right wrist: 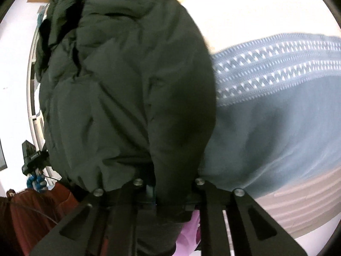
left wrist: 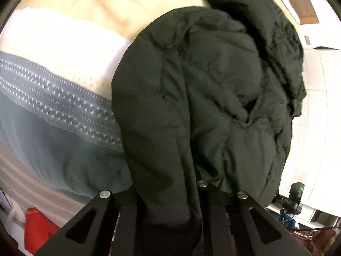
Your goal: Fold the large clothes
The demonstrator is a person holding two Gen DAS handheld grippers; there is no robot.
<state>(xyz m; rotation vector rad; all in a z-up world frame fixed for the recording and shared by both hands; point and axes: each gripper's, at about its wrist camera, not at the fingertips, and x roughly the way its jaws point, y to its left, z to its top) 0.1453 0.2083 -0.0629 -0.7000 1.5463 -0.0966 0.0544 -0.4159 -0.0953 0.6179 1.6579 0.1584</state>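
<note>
your left gripper (left wrist: 170, 192) was clenched on a fold of the dark green, puffy quilted jacket (left wrist: 213, 89), the cloth bunched between its black fingers (left wrist: 207, 194) and running down past them toward the camera. ahead of that gripper the jacket hung in a crumpled mass, its wrinkled upper part rising away and to the right. to the gripper's left, behind the jacket, lay the grey-blue blanket with bands of white zigzag pattern (left wrist: 64, 106), and beyond it a cream knitted cover (left wrist: 53, 42) on the bed. low on the left, near the gripper's base, sat a red object (left wrist: 36, 230), too blurred to name. low on the right you could see the other black handheld device (left wrist: 295, 196).

your right gripper (right wrist: 170, 189) was also clamped on the same jacket (right wrist: 117, 85), a rounded fold of it pinched between the fingers (right wrist: 202, 187) and spilling below them. ahead and to the left of this gripper the jacket filled most of the view, creased and hanging. to its right the patterned blanket (right wrist: 277, 64) stretched away, with the cream cover (right wrist: 255, 15) past it. under the gripper, just right of the pinched fold, a patch of pink cloth (right wrist: 189, 234) showed. at the far left a blue-gloved hand (right wrist: 36, 181) gripped the black device (right wrist: 32, 155), above dark red cloth (right wrist: 32, 213).

both views were smeared with motion blur, so fine seams could not be made out.
</note>
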